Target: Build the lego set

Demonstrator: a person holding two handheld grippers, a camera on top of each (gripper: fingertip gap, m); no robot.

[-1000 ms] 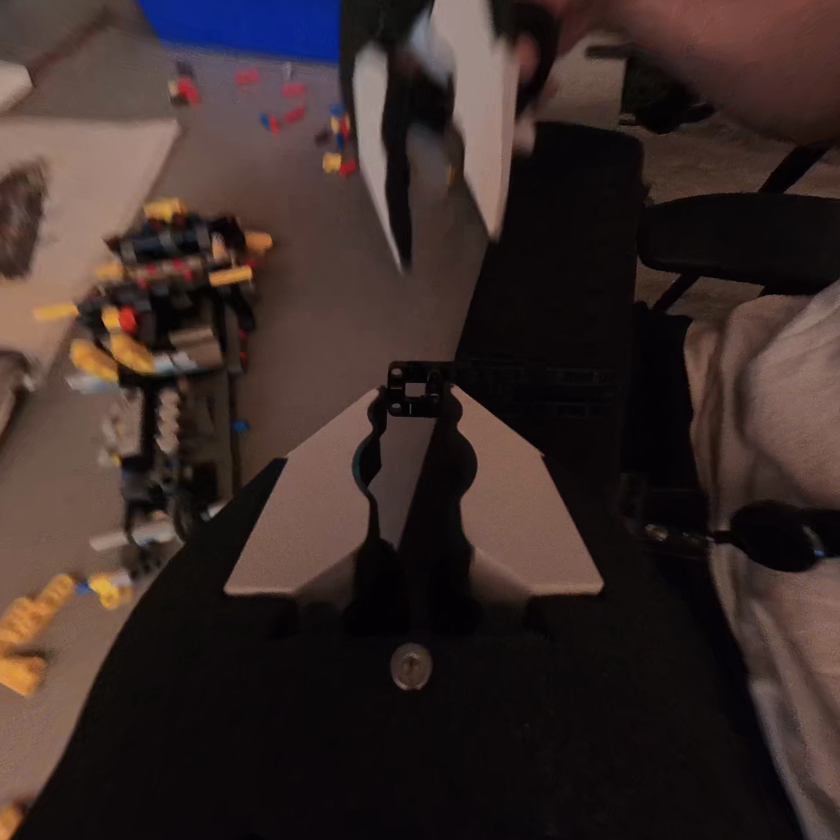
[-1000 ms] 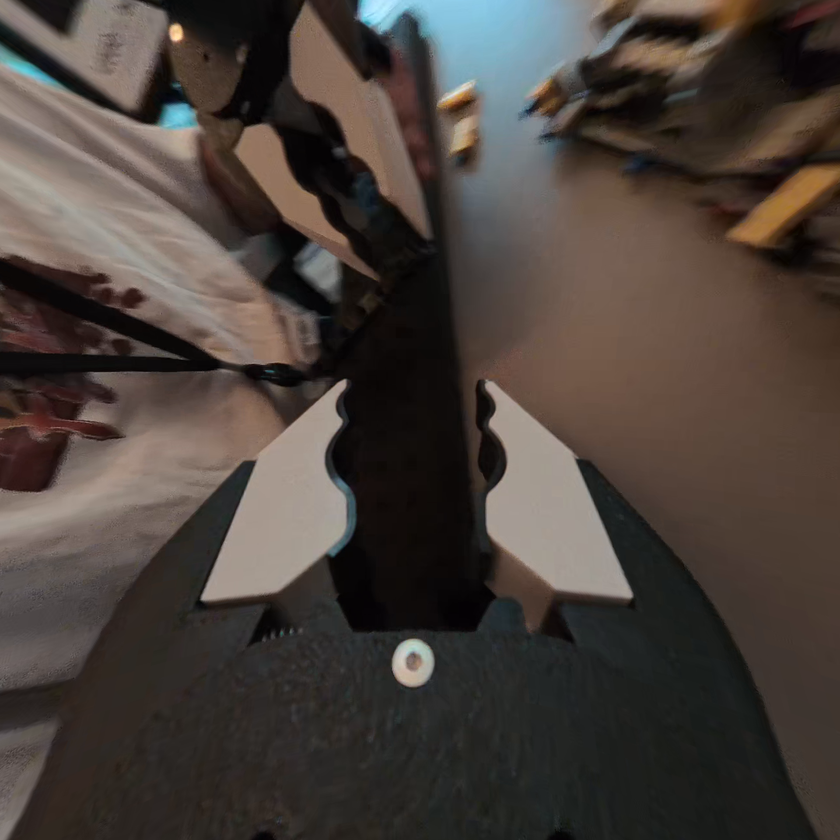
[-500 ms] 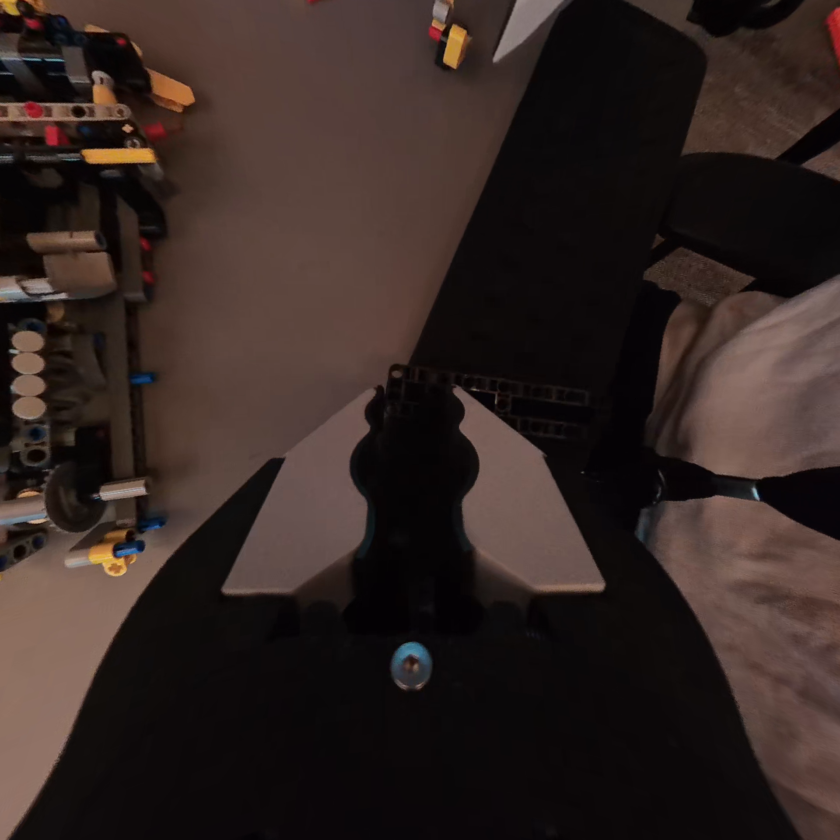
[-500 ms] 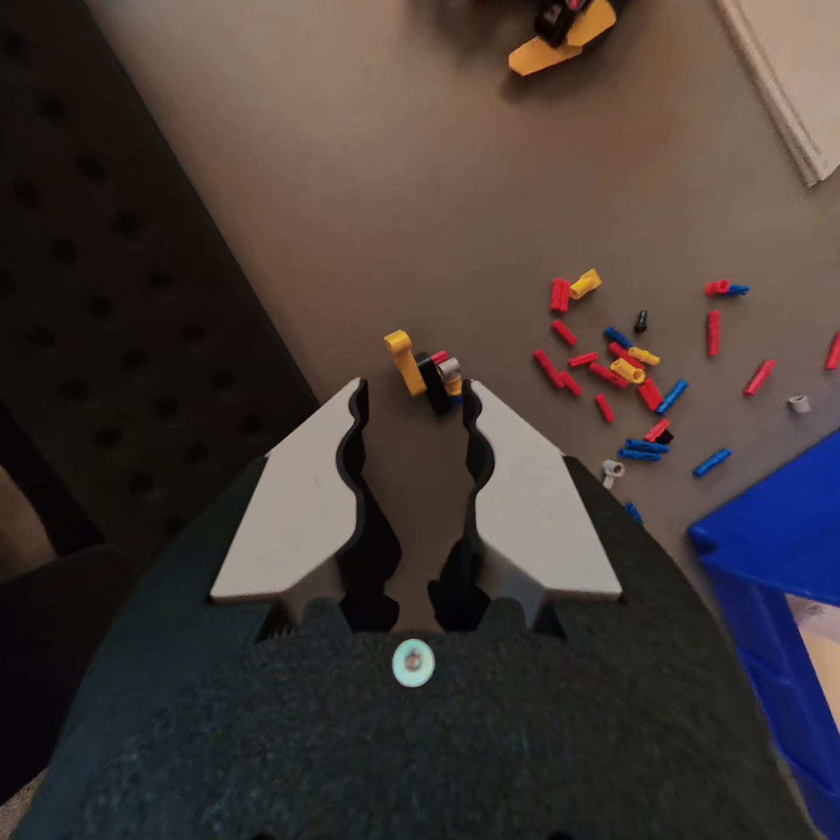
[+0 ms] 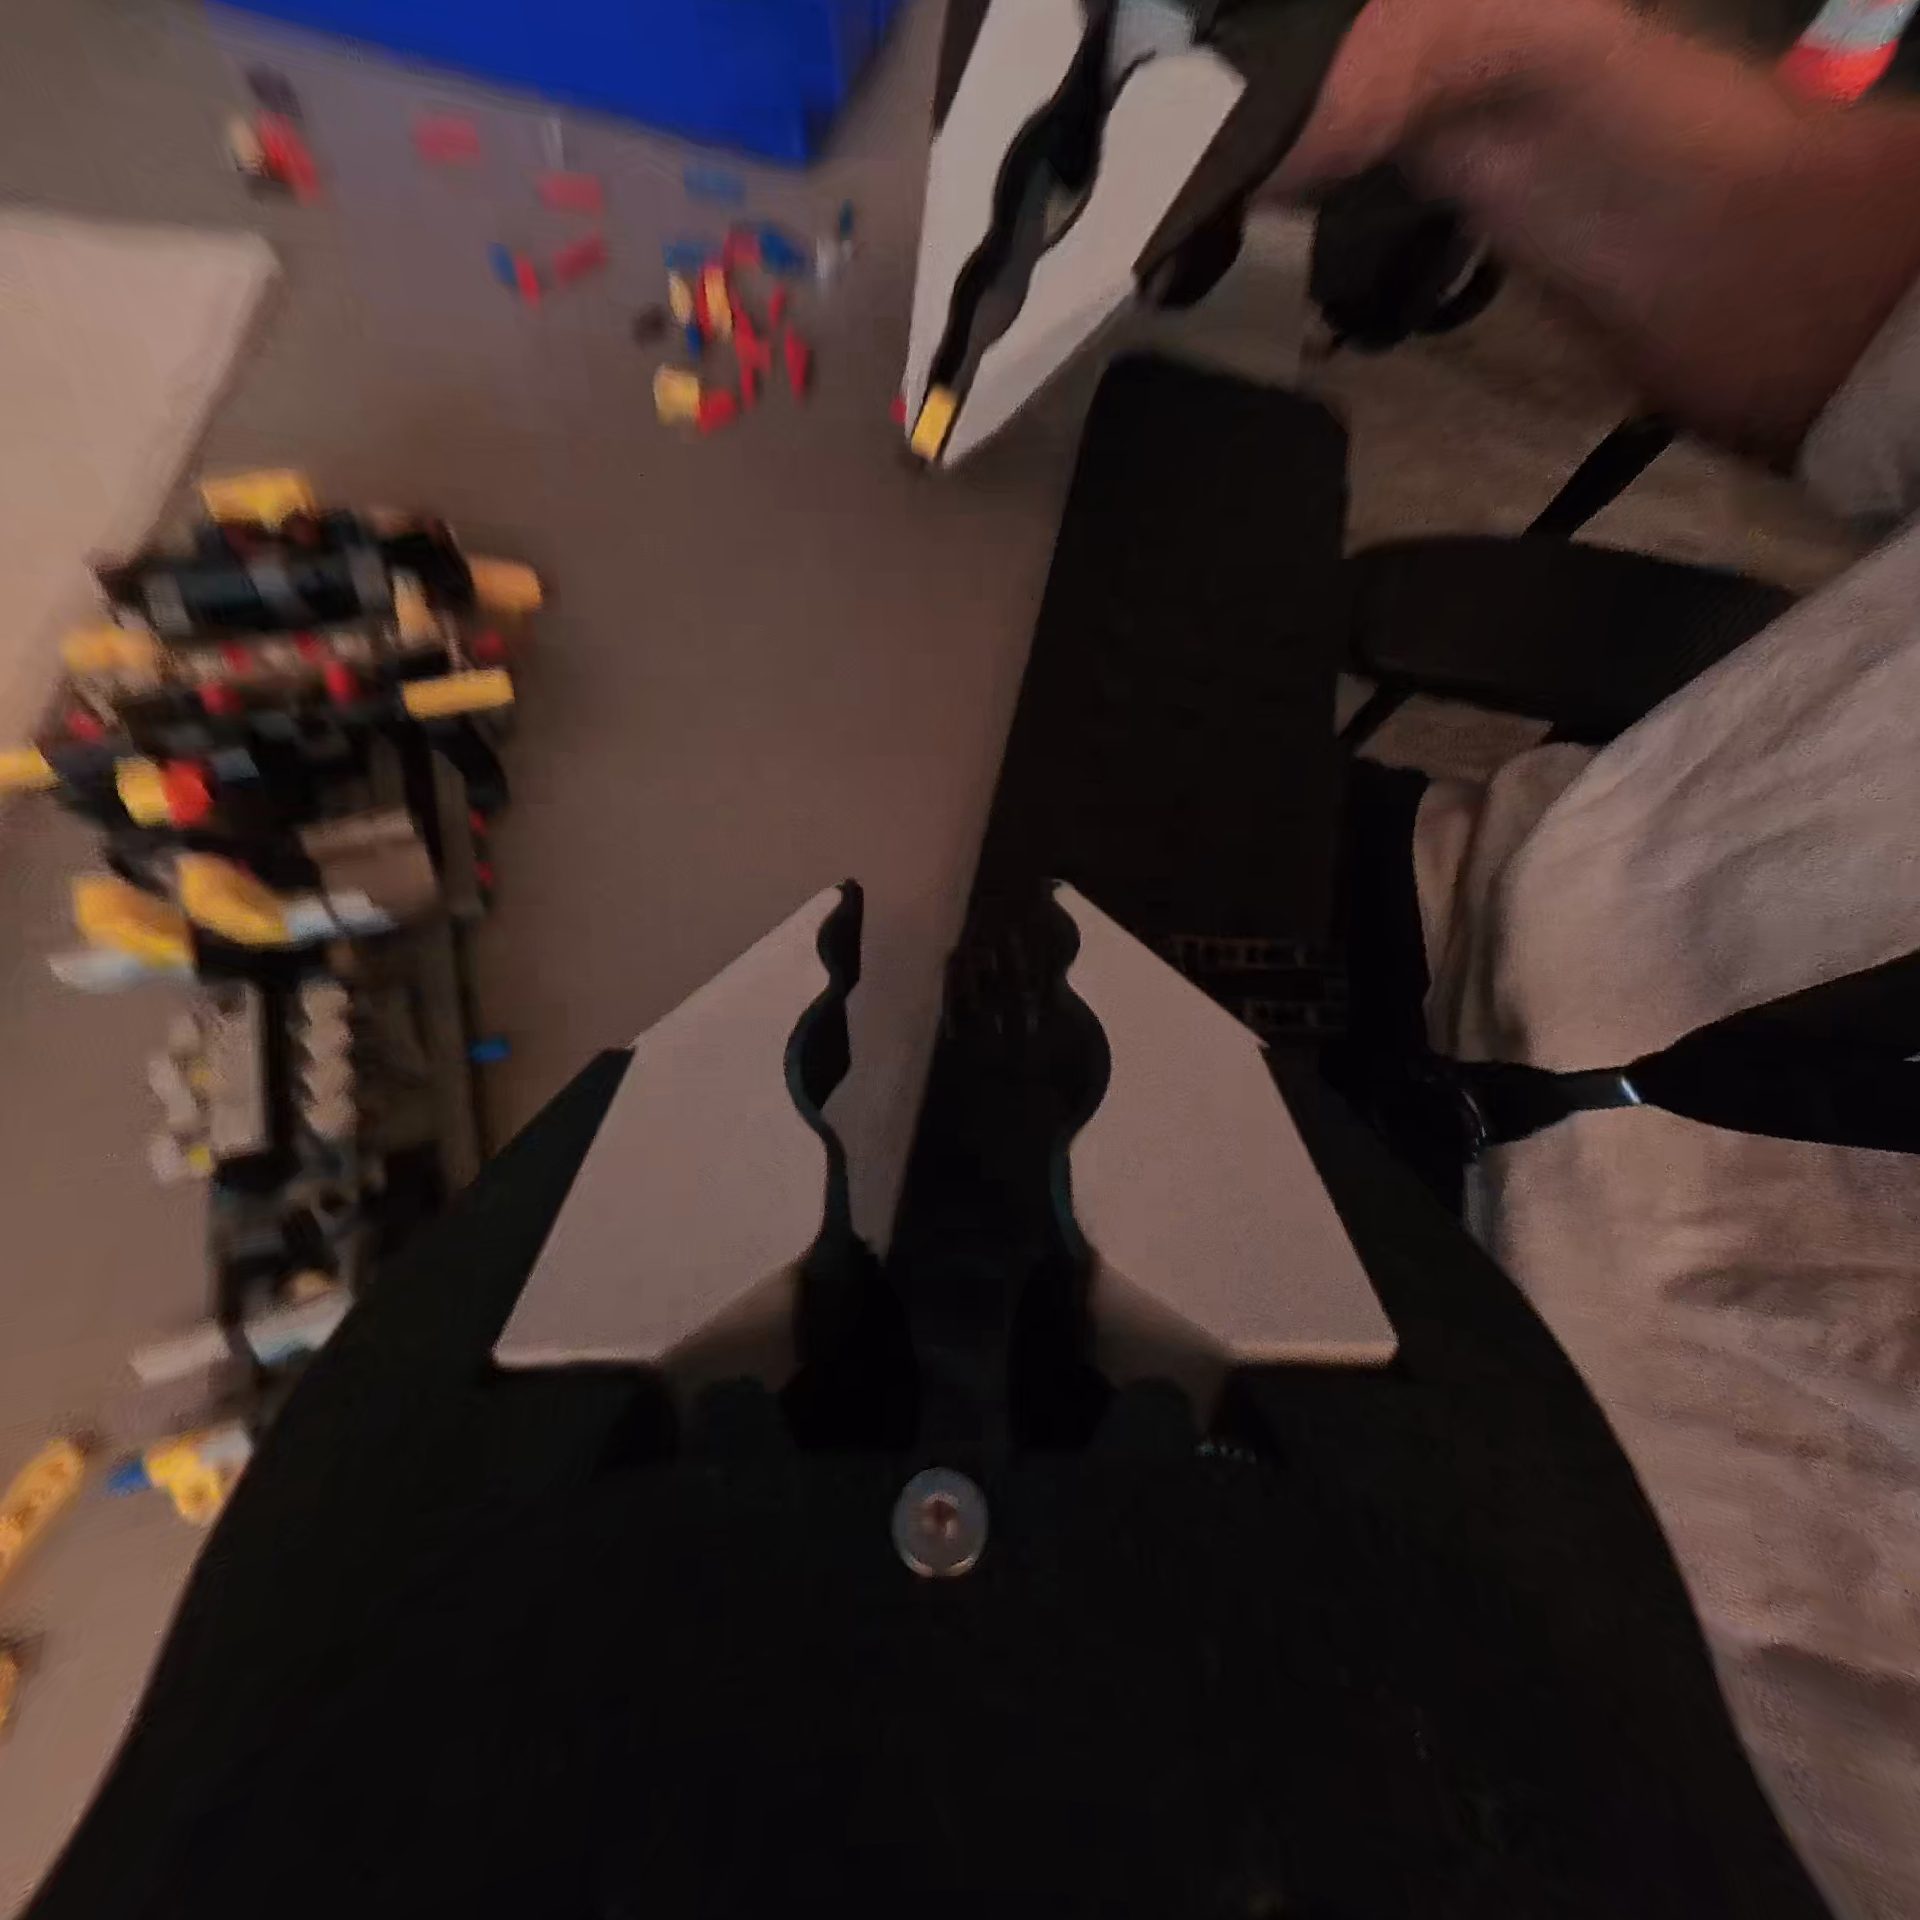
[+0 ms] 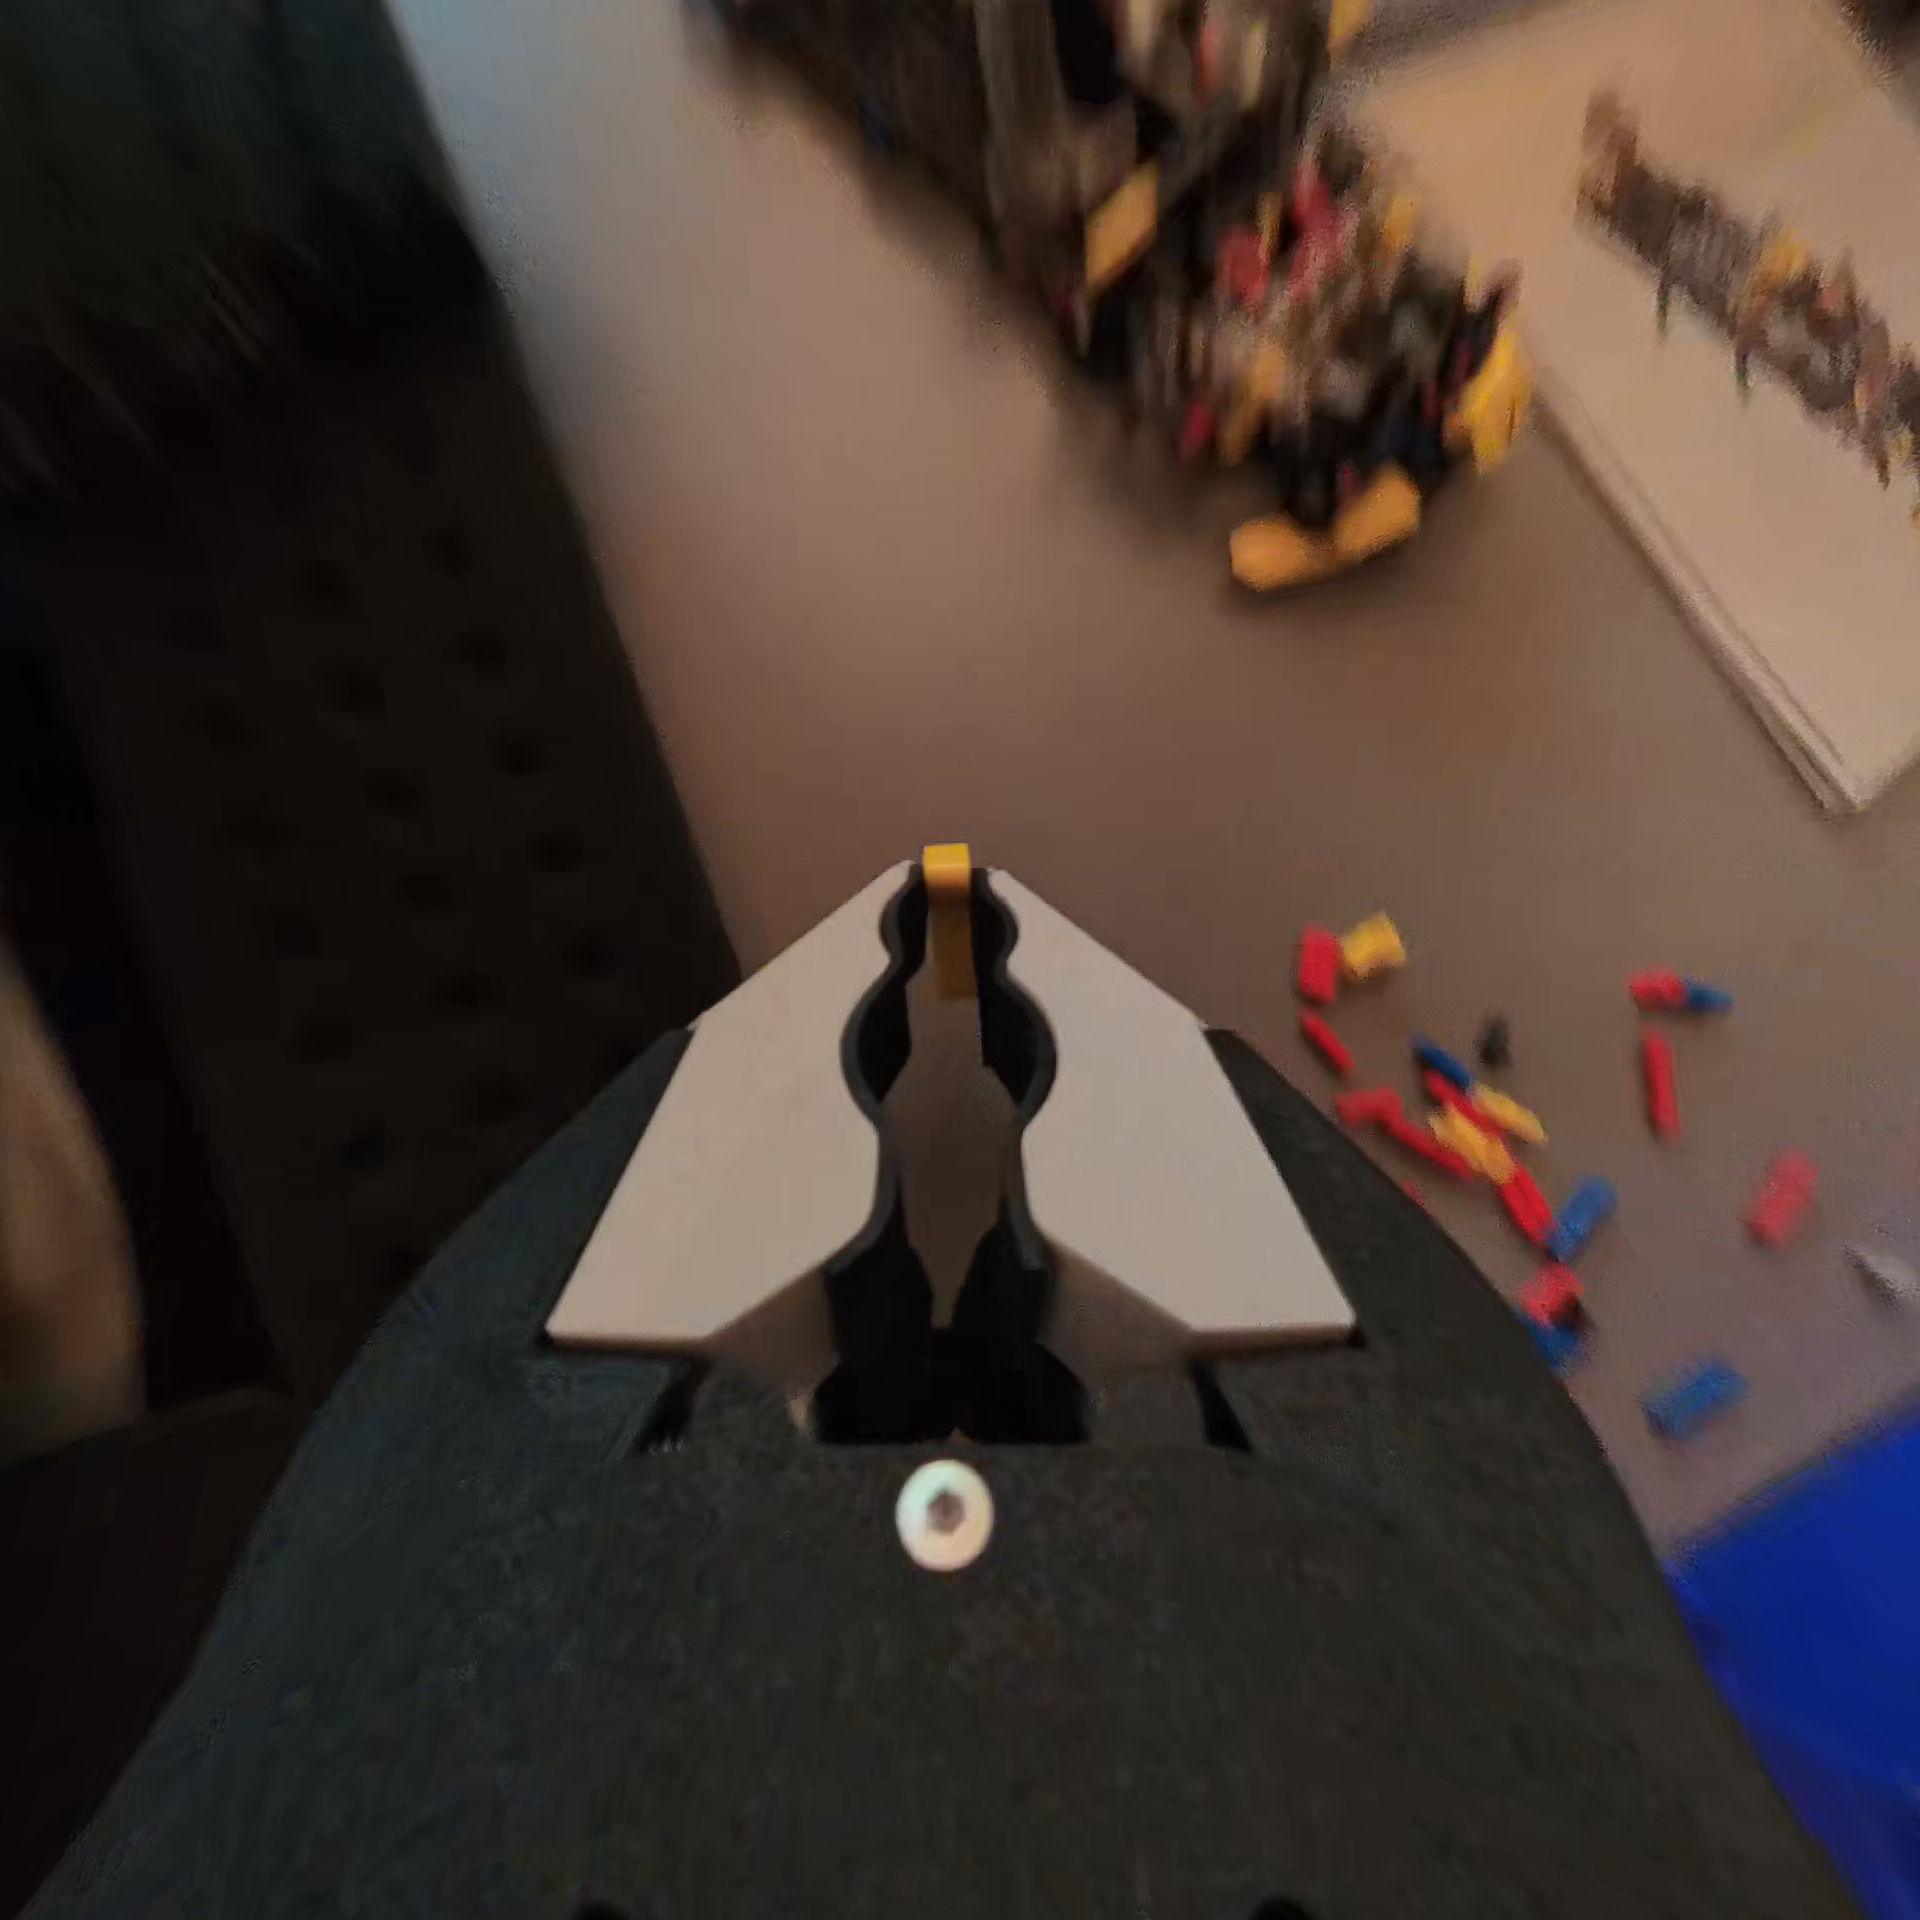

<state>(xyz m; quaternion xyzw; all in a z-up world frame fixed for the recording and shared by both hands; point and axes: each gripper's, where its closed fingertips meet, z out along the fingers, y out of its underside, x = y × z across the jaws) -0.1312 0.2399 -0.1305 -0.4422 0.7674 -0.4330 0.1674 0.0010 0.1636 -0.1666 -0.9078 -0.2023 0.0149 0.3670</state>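
Partly built black and yellow model [image 5: 281,790] stood at the table's left side, with much plainly left to add. Left gripper [image 5: 951,914] hung open with a clear gap between its jaws, seemingly empty, though a dark beam [image 5: 1262,977] lay just past its right finger. Loose red, blue and yellow pins [image 6: 1496,1122] lay scattered near the blue bin [image 6: 1829,1579]. Right gripper [image 6: 948,883] was clamped on a small yellow piece [image 6: 947,904], raised clear of the table. Black perforated panel [image 6: 343,748] ran along the near edge, crowding the approach.
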